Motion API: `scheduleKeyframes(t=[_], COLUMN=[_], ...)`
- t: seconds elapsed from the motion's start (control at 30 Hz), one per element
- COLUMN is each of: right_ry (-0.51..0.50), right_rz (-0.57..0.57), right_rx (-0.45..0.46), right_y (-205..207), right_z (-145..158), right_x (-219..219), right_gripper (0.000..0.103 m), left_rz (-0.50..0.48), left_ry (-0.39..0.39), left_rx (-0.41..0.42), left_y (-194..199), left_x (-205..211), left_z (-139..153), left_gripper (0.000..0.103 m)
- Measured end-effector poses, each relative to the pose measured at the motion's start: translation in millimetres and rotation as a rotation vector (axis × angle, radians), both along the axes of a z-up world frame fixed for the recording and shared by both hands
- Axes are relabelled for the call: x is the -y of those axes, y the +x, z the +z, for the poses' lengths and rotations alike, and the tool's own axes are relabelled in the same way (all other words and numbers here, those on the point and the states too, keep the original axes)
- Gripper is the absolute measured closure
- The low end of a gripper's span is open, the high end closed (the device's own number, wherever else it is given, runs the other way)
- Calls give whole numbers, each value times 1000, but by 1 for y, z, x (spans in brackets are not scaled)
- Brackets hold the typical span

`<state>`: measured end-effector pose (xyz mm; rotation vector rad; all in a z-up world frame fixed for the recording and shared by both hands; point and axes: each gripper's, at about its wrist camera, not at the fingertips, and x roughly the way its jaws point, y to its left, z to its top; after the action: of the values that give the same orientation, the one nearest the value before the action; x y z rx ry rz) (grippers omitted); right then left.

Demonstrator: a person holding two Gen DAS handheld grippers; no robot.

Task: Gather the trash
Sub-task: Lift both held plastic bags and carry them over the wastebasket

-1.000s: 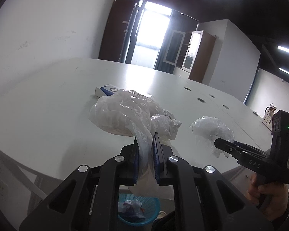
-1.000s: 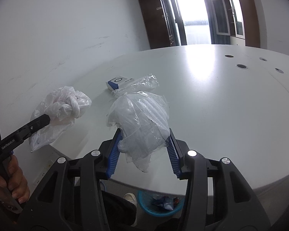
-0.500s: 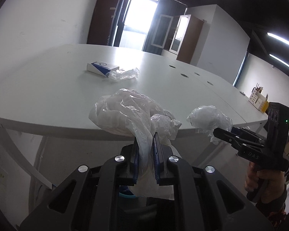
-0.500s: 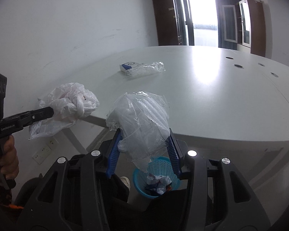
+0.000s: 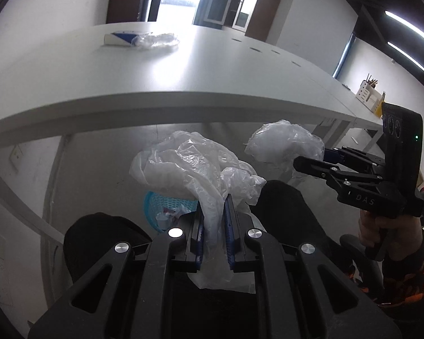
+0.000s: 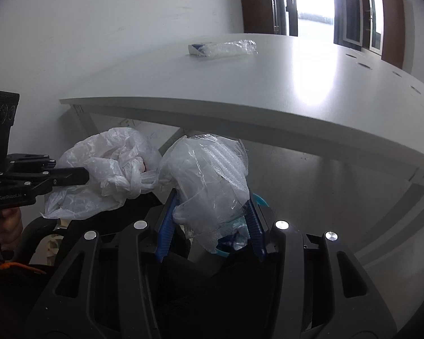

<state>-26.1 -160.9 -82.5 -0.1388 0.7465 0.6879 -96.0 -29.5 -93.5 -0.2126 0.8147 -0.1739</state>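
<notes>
My left gripper (image 5: 214, 207) is shut on a crumpled white plastic bag (image 5: 189, 166), held below the table's edge and above a blue trash basket (image 5: 166, 206) on the floor. My right gripper (image 6: 210, 214) is shut on a clear plastic wrap bundle (image 6: 209, 175), also held under the table's edge over the blue trash basket (image 6: 258, 200), which is mostly hidden. Each gripper shows in the other's view: the left gripper (image 6: 83, 176) with its white plastic bag (image 6: 113, 169), and the right gripper (image 5: 305, 162) with its clear plastic wrap bundle (image 5: 282, 141).
On the white table (image 5: 183, 67) lie a blue-and-white box (image 5: 118, 38) and a clear plastic wrapper (image 5: 158, 41). Table legs (image 6: 84, 121) stand beneath. The person's dark knees (image 5: 282, 200) are below the grippers. A holder with sticks (image 5: 369, 96) stands at the far right.
Both grippers have come back off the table and sunk below its edge with their plastic still held. The blue basket now lies right under them.
</notes>
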Motion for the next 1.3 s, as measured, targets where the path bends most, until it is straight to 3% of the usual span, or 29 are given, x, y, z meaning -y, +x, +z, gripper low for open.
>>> scheduleKeyframes(t=[0.17,0.43,0.57,0.7,0.83,1.03,1.3], right_ry=[-34,-71,-127,-157,-151,-142,-178], right_rz=[1,-57,-73,-85,-89,-104,-126], right_rx=[-64,-241,-264,-294,-353,-474,-518], right_y=[12,51,67,86,107,135,167], right_z=[-38,-106,-125,-142,-158,-187,-212], right_x=[-12,-20,-27,-35,-44,-52,-67], right_gripper=[60,60,60,60,60,60,60], left_rz=[25,99,124,129,140,170,181], left_ry=[-7,10,-5,40,-25,-56,-104], left_rx=[-52,-138,-204,-246,-308,-376,-445], left_y=[17,58,79,101,123,155,182], left_x=[-11,-35,-38,-35,-46,-58,-61], left_z=[-35,-94,-117,-138,-154,-182,-210], left_gripper=[91,92,91,92,92,92,92])
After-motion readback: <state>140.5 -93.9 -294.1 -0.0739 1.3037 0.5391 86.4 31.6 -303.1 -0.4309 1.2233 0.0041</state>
